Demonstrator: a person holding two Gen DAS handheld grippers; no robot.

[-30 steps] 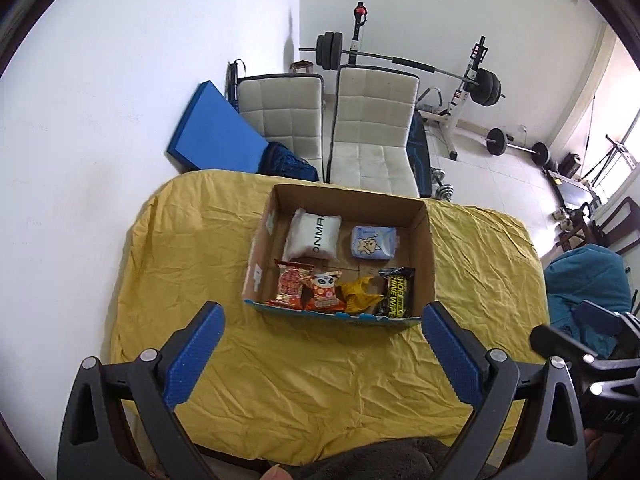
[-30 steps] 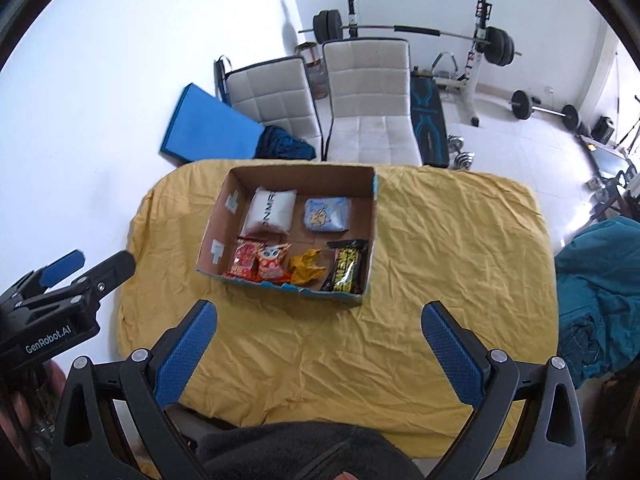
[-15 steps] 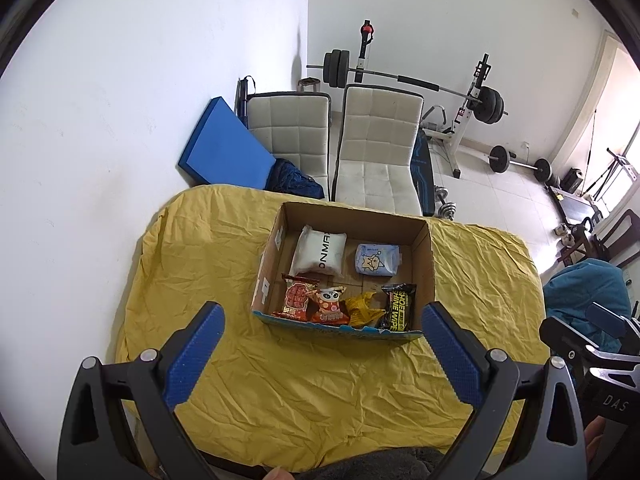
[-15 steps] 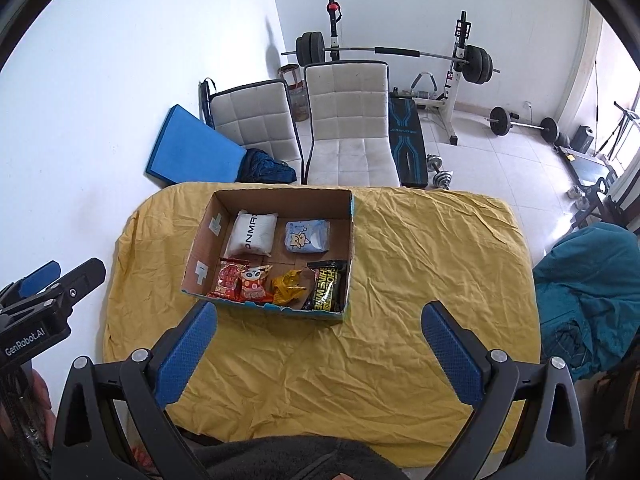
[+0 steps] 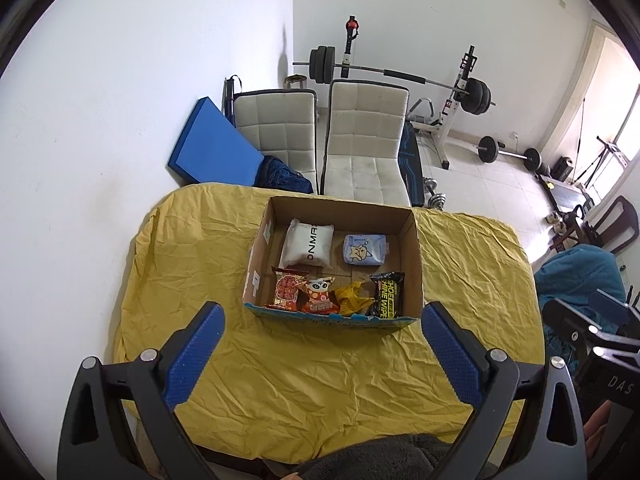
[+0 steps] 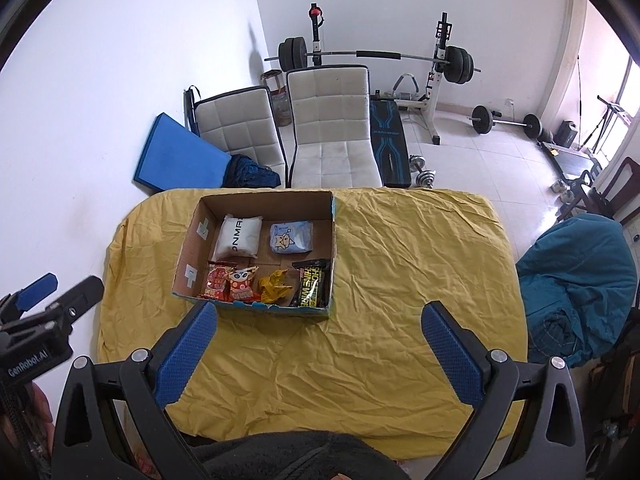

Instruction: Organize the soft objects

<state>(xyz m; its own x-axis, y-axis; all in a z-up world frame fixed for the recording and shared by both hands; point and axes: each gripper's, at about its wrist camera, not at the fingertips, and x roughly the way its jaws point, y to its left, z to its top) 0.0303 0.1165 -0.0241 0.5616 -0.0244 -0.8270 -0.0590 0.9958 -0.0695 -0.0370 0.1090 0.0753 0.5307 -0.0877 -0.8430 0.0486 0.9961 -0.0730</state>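
Observation:
An open cardboard box (image 5: 414, 236) (image 6: 192, 236) stands on the yellow-covered table (image 5: 320, 368) (image 6: 400, 280). It holds soft packets: a white pack (image 5: 307, 242) (image 6: 239, 236), a pale blue tissue pack (image 5: 364, 249) (image 6: 291, 237), red snack bags (image 5: 291, 290) (image 6: 230, 285), a yellow wrapper (image 5: 351, 299) (image 6: 274, 286) and a black wipes pack (image 5: 386, 294) (image 6: 312, 283). My left gripper (image 5: 322, 354) is open and empty, held high near the table's front edge. My right gripper (image 6: 320, 354) is open and empty, likewise high and back from the box.
Two white padded chairs (image 5: 366, 136) (image 6: 332, 120) stand behind the table, with a blue mat (image 5: 212, 152) against the wall. A barbell rack (image 6: 400, 60) is further back. A teal cloth pile (image 6: 580, 280) lies to the right of the table.
Both grippers have risen and pulled back, so the box and table look smaller and further away. Both stay open and empty. The packets in the box have not moved.

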